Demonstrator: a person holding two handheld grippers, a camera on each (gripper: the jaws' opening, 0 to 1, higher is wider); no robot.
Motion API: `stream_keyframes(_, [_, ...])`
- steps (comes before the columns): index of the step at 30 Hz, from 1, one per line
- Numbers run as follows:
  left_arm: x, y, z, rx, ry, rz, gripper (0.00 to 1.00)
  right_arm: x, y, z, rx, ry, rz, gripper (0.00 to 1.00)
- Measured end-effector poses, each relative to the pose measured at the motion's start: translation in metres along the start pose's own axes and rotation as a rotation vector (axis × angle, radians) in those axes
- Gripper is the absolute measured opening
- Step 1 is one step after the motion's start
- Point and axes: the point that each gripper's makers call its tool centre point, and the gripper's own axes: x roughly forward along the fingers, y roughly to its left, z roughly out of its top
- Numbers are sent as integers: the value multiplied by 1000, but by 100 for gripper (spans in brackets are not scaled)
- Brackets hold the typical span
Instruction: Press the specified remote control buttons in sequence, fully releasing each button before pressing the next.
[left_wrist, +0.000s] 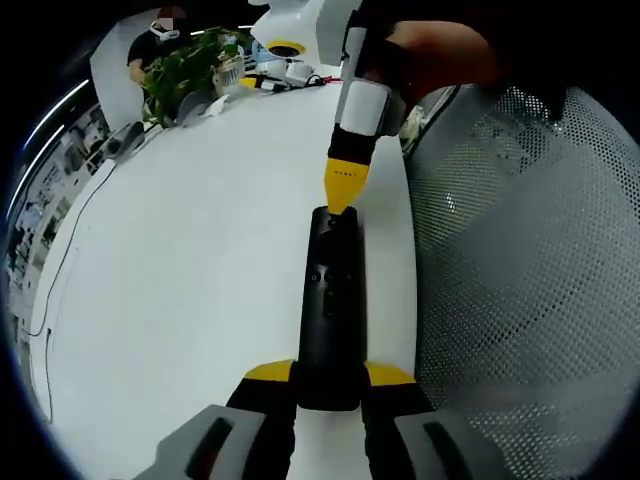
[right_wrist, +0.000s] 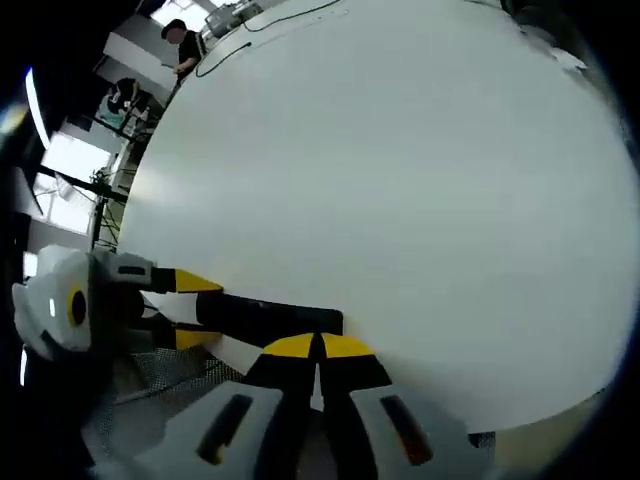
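Left gripper (left_wrist: 330, 385) is clamped on the near end of the black remote control (left_wrist: 331, 305), one yellow-tipped jaw on each long side; the remote runs straight ahead from the jaws, lying on the white table (left_wrist: 200, 250) close to its right-hand edge; small buttons show on its top face about halfway along, too small to tell which. Right gripper (left_wrist: 343, 195) comes in from ahead in the left gripper view, its yellow tips pinched together into a single point that touches the far end of the remote; a hand (left_wrist: 430, 55) grips its body above. In the right gripper view the right gripper (right_wrist: 318, 347) has its jaws closed tip to tip with nothing between them, tips sitting on the end of the remote control (right_wrist: 270, 315), which stretches off to the left of the jaws; the left gripper (right_wrist: 185, 310) holds the far end there, yellow tips on both sides of the dark body, white housing behind. White table (right_wrist: 400, 170) spreads bare ahead of the right gripper; a black cable (right_wrist: 262, 28) trails at its far edge, and a person in dark clothes (right_wrist: 186, 45) stands past it. Right of the left gripper, beyond the table edge, sits a grey mesh chair back (left_wrist: 530, 280). Far ahead-left of the left gripper: a leafy green plant (left_wrist: 190, 65) among small clutter at the table's far end; any pot under it is hidden, so contents cannot be told.
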Motion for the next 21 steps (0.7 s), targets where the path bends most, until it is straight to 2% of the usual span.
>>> stream_keyframes(5, [0,0,0,4,3,-3,24,0,-2,1,1,-8,-10,0])
stream_keyframes(13, [0,1,0,0,5,0,25,-1,-3,1,121,-21,52,0])
stream_keyframes(18, [0,0,0,-1,5,1,25,-1,0,0,98,-13,46,0])
stream_keyframes(21, [0,0,0,-2,4,1,25,0,4,-2,98,-3,68,0])
